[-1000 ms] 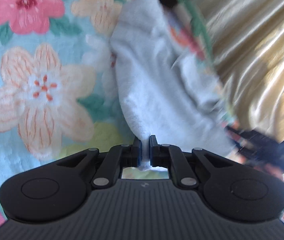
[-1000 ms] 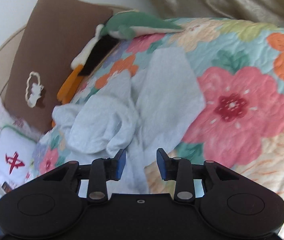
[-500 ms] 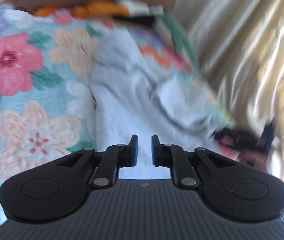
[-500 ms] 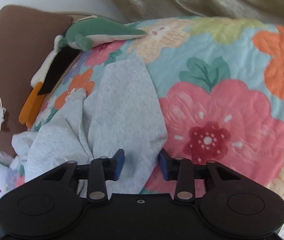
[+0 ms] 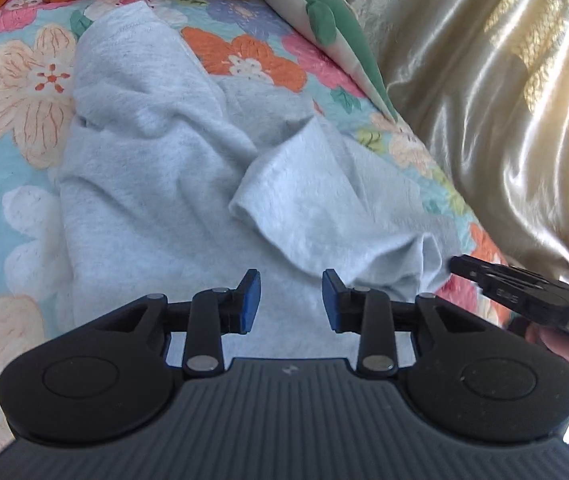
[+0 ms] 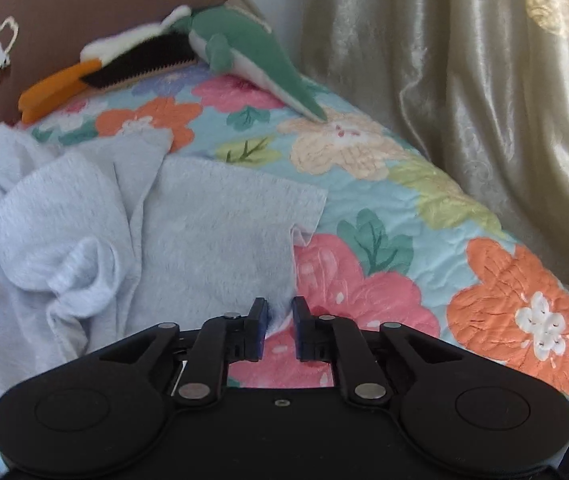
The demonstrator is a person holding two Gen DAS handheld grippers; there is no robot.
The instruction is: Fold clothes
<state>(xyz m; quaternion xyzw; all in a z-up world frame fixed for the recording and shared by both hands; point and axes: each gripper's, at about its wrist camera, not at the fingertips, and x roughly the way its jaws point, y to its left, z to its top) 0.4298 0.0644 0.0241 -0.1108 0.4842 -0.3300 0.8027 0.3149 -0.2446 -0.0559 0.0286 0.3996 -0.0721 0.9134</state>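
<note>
- I am seeing the pale grey knit garment [image 5: 172, 168] lying crumpled on the flower-print quilted bed [image 6: 424, 240].
- My left gripper [image 5: 291, 295] is hovering with jaws open and empty.
- My right gripper [image 6: 279, 328] is half-closing its jaws around the hem at 6 o'clock; whether they are pinching it, I cannot tell.
- I am judging it soft, light and floppy; best pinched at hems or corners.
</note>
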